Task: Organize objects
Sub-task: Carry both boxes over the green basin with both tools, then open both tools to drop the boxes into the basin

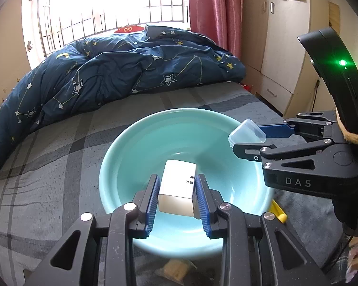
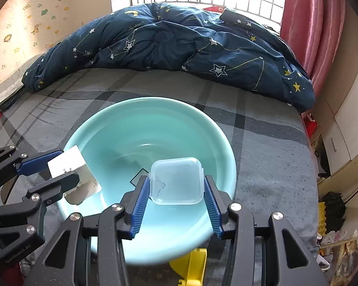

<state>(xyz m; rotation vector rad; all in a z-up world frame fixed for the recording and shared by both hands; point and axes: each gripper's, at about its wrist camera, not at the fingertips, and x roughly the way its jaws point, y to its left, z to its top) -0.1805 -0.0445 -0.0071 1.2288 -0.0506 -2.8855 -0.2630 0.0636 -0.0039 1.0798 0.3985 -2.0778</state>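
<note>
Left wrist view: left gripper (image 1: 177, 191) was clamped on the white box (image 1: 177, 188), blue pads (image 1: 152, 200) pressed against both long sides, box end sticking out toward the camera. Box hung over the near half of the teal bowl (image 1: 155, 133), apart from the bowl floor as far as I could tell. Right gripper (image 1: 247, 140) came in from the right over the bowl rim, closed on the clear case (image 1: 247, 134). Yellow piece (image 1: 278, 211) lay just outside the rim.

Right wrist view: left gripper (image 2: 57, 166) sat at the bowl's (image 2: 155, 109) left rim with the box (image 2: 70, 164). Right gripper (image 2: 176, 188) pinched the case (image 2: 176, 181) between its fingers, flat face up, over the bowl's near side. Bowl sat on the grey plaid bed (image 2: 262, 143), quilt (image 2: 179, 45) heaped behind.
</note>
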